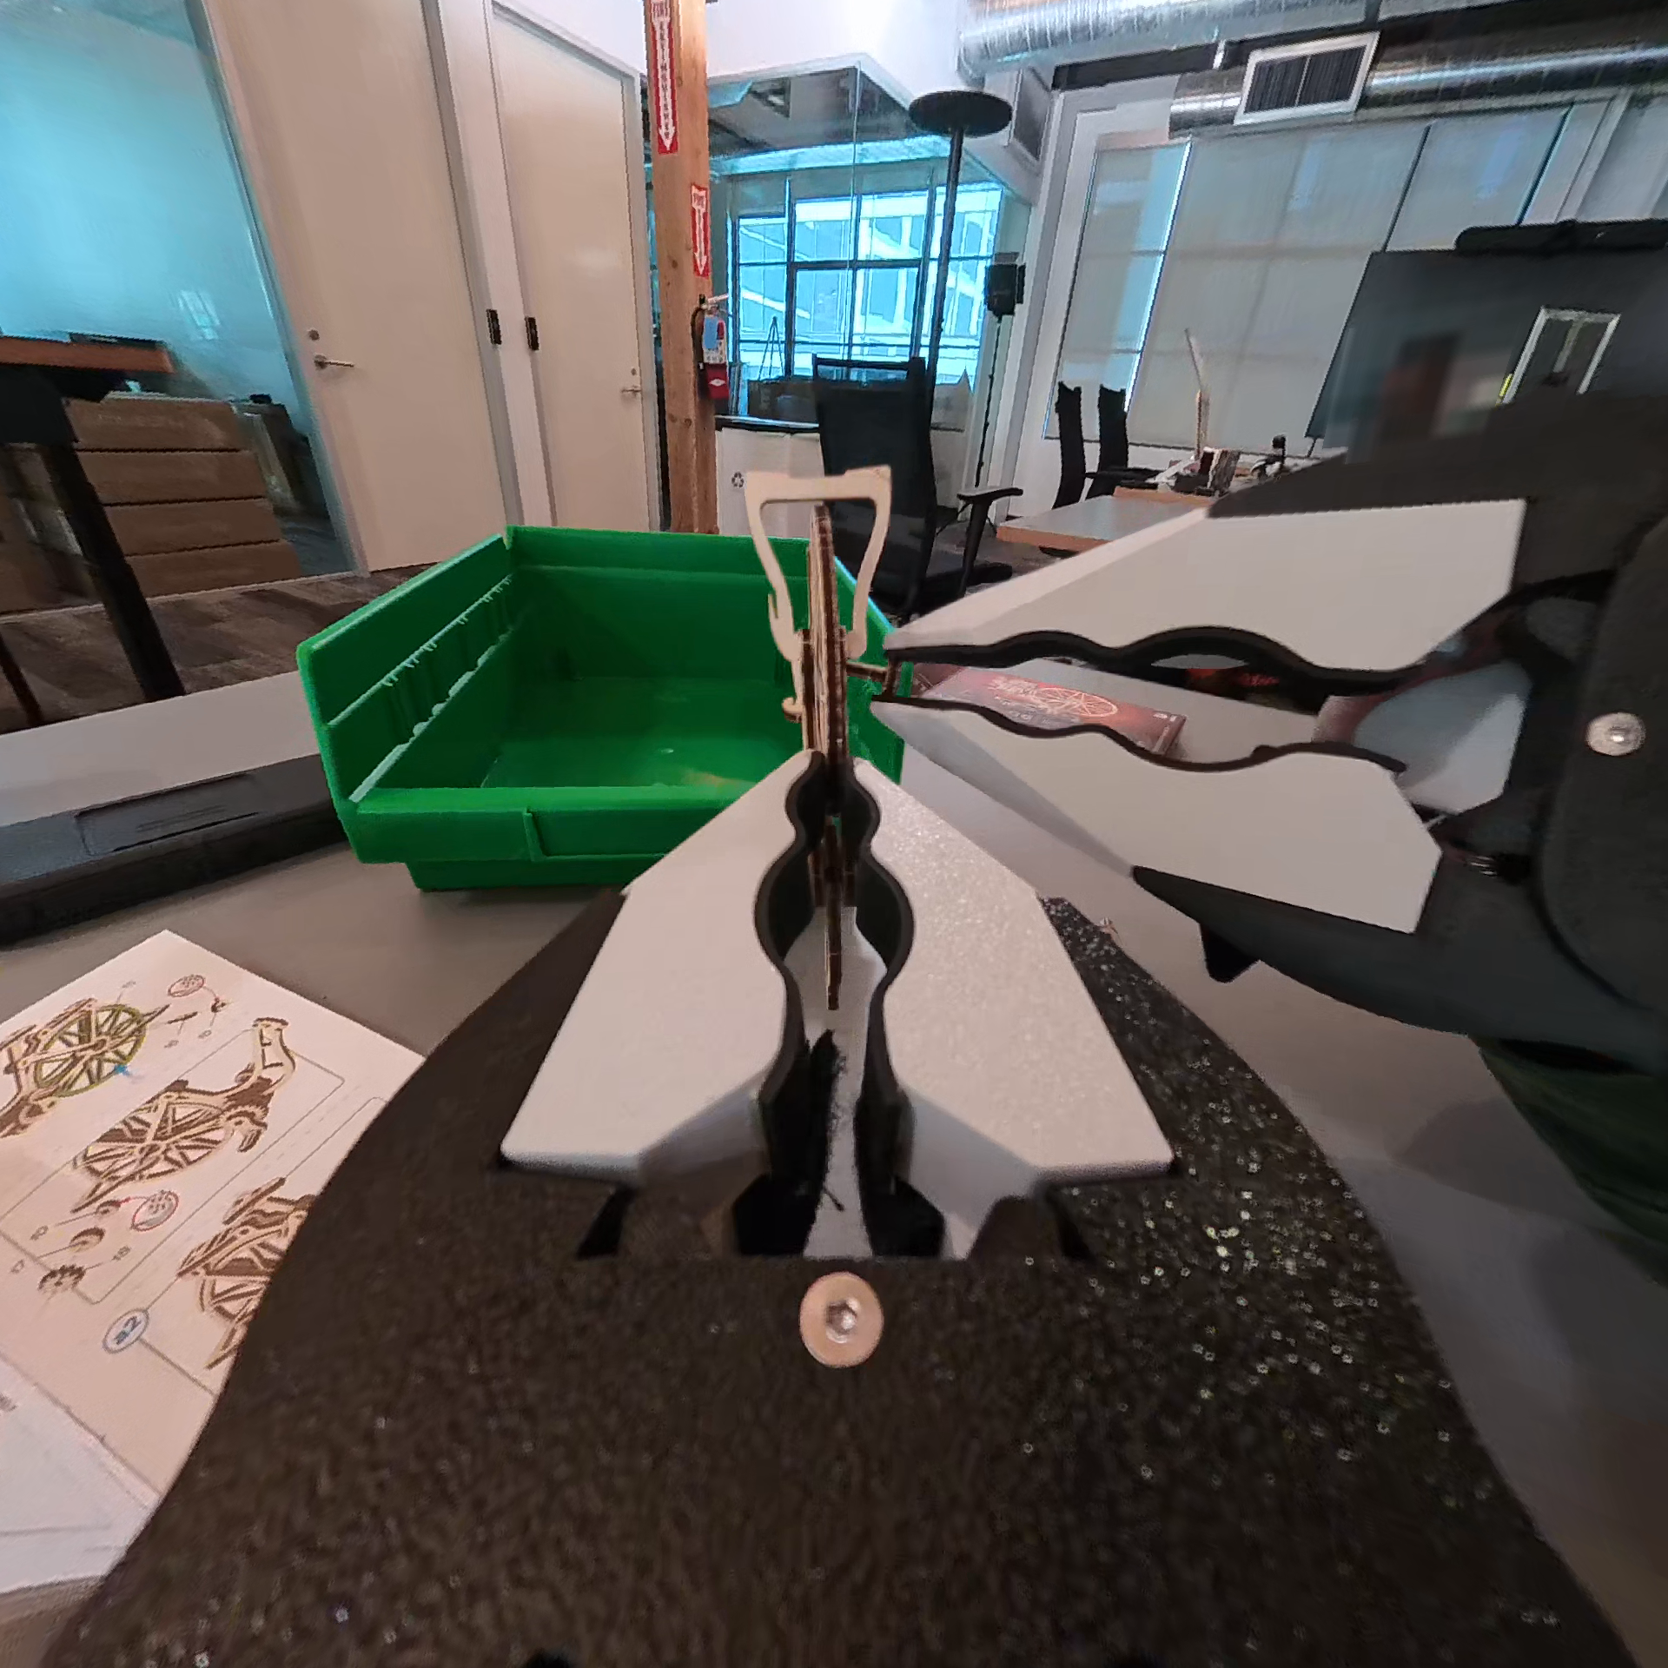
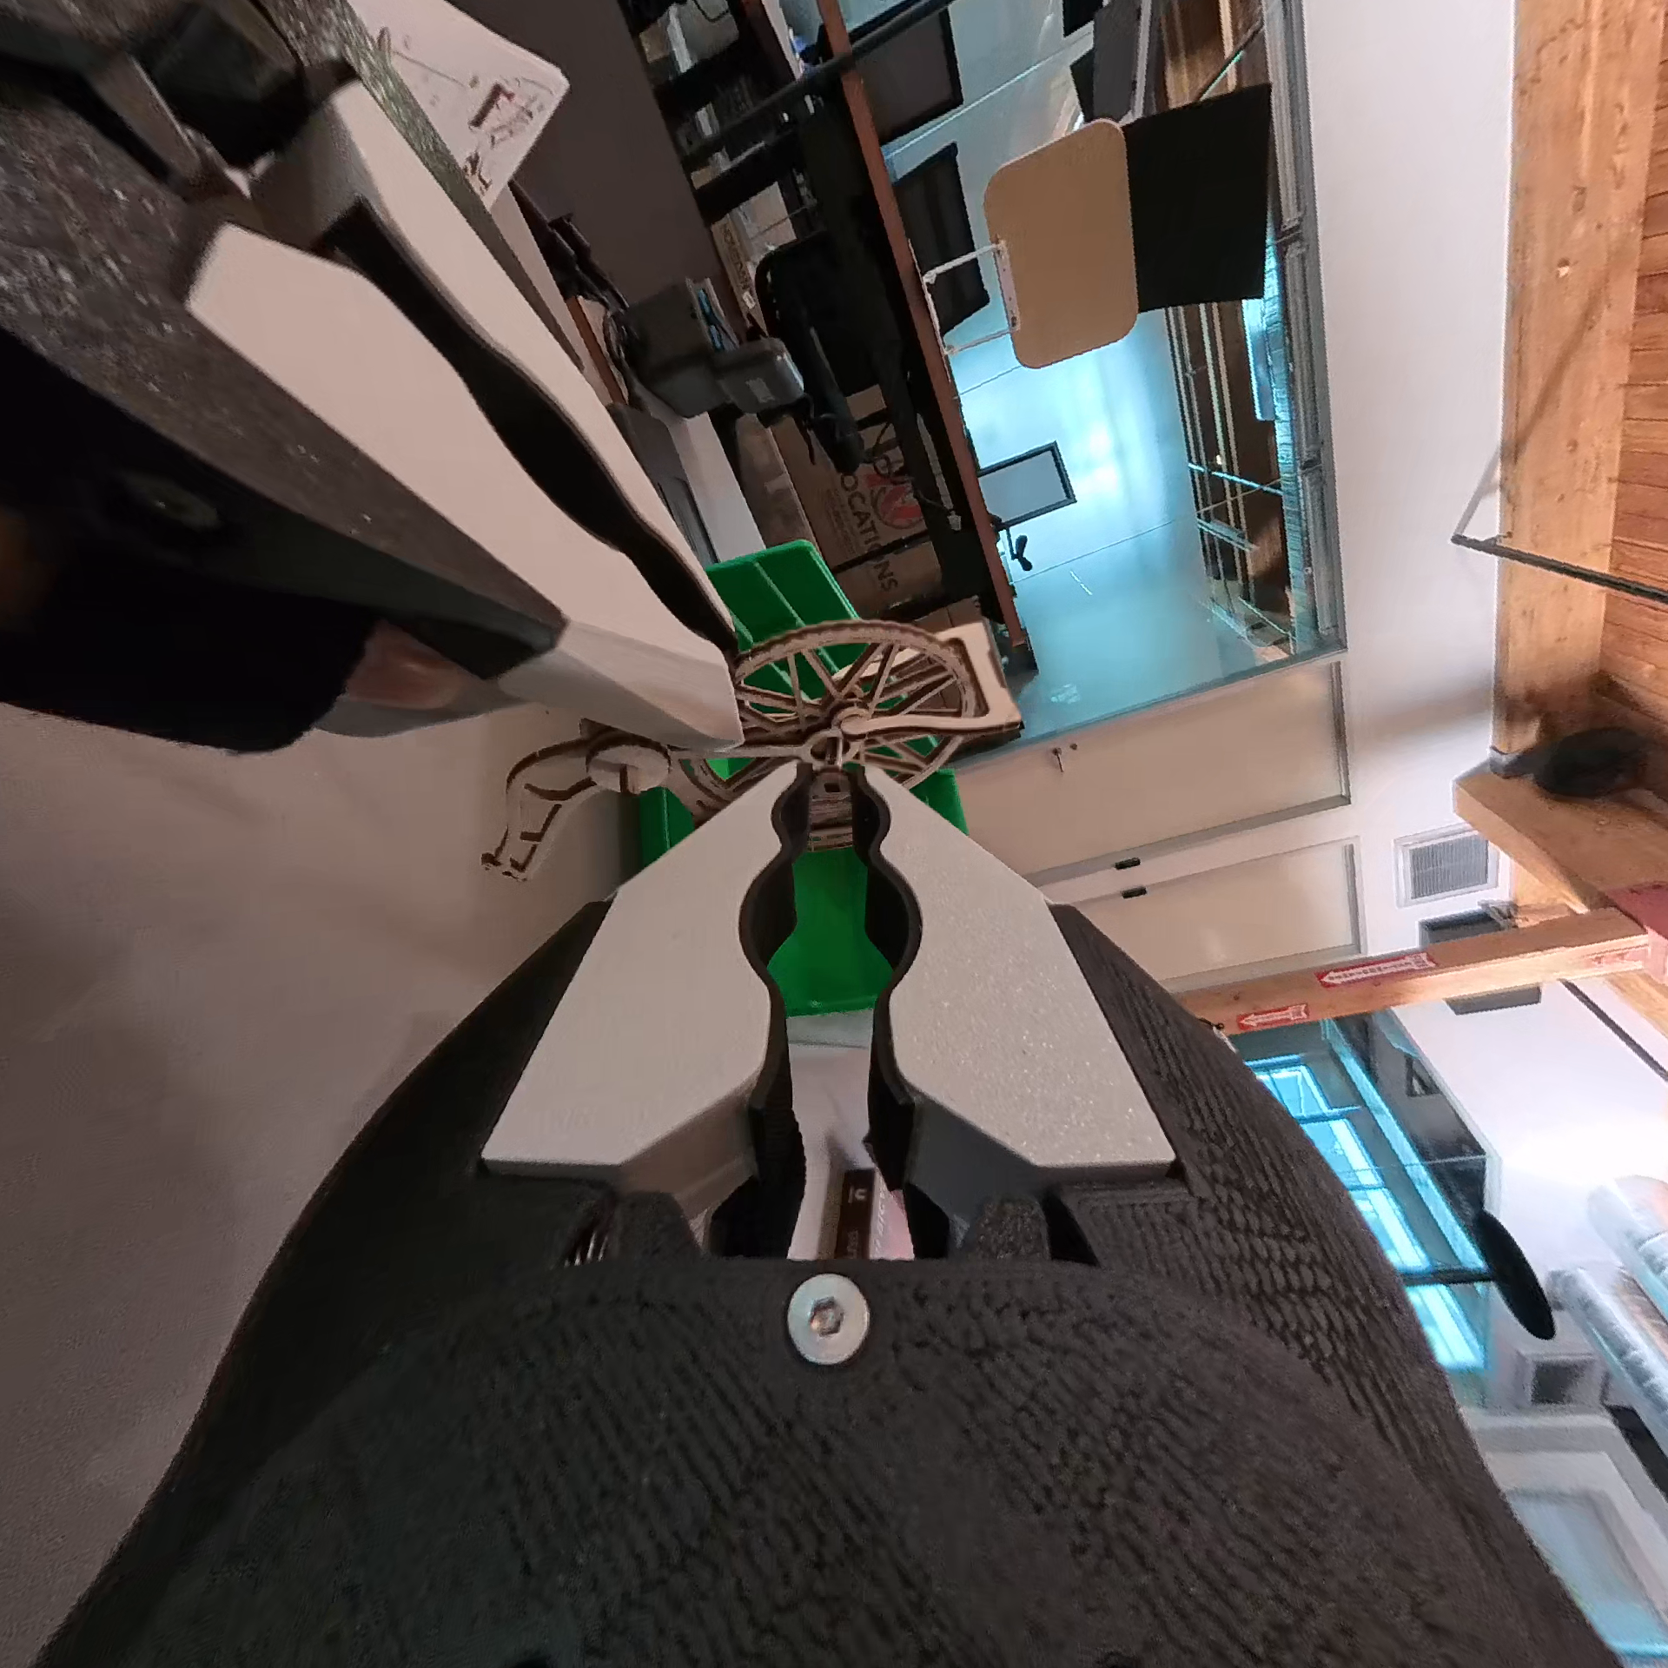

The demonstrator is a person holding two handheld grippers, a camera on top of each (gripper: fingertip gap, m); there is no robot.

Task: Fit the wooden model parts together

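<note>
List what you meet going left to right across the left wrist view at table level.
Instruction sheet → green bin → wooden model clamped upright in the left gripper → small wooden peg → right gripper pinching it from the right.

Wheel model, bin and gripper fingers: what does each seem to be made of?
Wheel model: thin pale plywood, seemingly laser-cut; its cut edges are dark brown, its faces bare and matte.
Bin: green plastic, probably moulded; smooth, slightly glossy walls with ribs.
Fingers: light grey hard plastic with a fine grainy, possibly printed surface, lined with wavy black pads that look rubbery.
</note>
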